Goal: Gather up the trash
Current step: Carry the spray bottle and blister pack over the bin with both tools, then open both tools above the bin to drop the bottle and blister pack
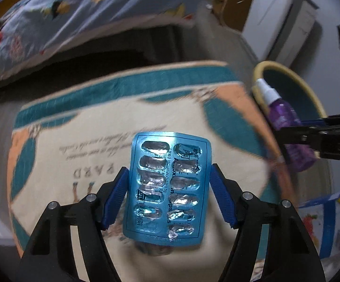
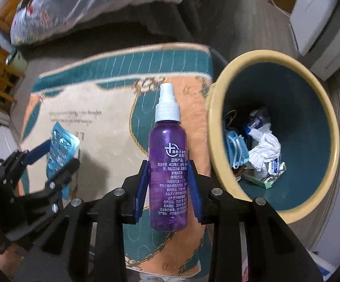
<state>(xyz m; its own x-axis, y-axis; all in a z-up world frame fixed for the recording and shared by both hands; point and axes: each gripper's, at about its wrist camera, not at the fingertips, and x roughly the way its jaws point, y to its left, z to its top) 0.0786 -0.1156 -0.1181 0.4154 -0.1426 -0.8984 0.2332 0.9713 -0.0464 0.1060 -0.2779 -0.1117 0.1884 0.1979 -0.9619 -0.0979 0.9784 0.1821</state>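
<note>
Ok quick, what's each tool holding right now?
Left tool: closed on the blue pill pack, held off the rug.
Right tool: closed on the purple spray bottle, next to the bin.

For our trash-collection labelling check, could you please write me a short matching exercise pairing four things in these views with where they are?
Things:
1. blister pack
2. spray bottle
3. crumpled tissue
4. rug

Places:
A. inside the trash bin
B. between the pads of the right gripper
C. spread on the floor under both grippers
D. between the pads of the left gripper

Pairs: 1-D, 2-B, 3-A, 4-C
</note>
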